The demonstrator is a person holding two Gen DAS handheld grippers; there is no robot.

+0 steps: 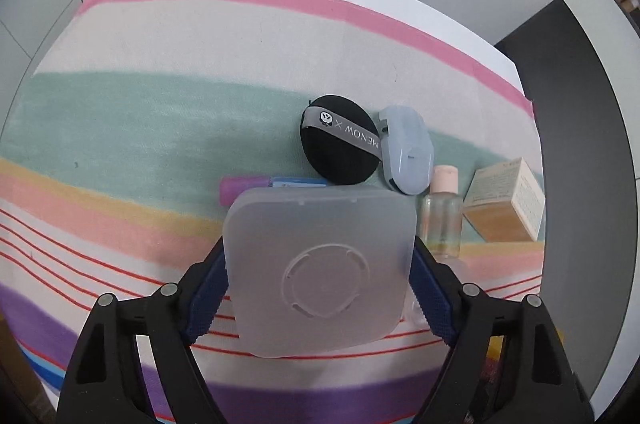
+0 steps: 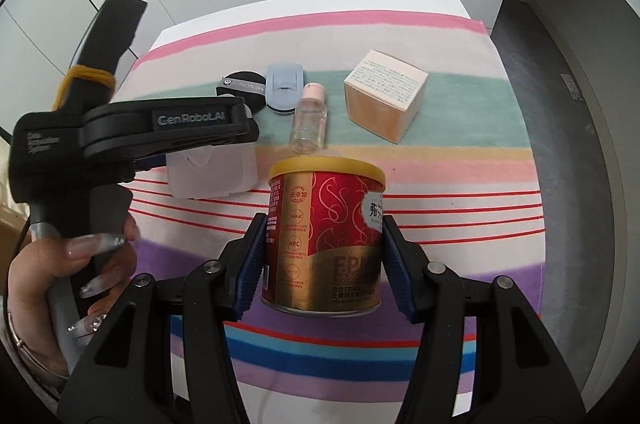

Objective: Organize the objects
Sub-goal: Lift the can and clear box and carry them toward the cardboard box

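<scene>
**Both grippers loaded, row ahead**

Right gripper (image 2: 324,264) is gripping upright red-and-gold metal tin w/ yellow lid (image 2: 326,236), row just beyond. Left gripper (image 1: 320,288) is clamping flat frosted square plastic case (image 1: 320,268) near black round puff (image 1: 340,140), above striped cloth (image 1: 160,128).

On the striped cloth (image 2: 460,184), the can (image 2: 326,240) stands nearest. From it, the bottle (image 2: 309,122) lies at 12 o'clock, the carton (image 2: 384,96) at 1, the square case (image 2: 208,172) at 10, and the puff (image 2: 242,86) and small case (image 2: 285,86) at 11, touching.
</scene>
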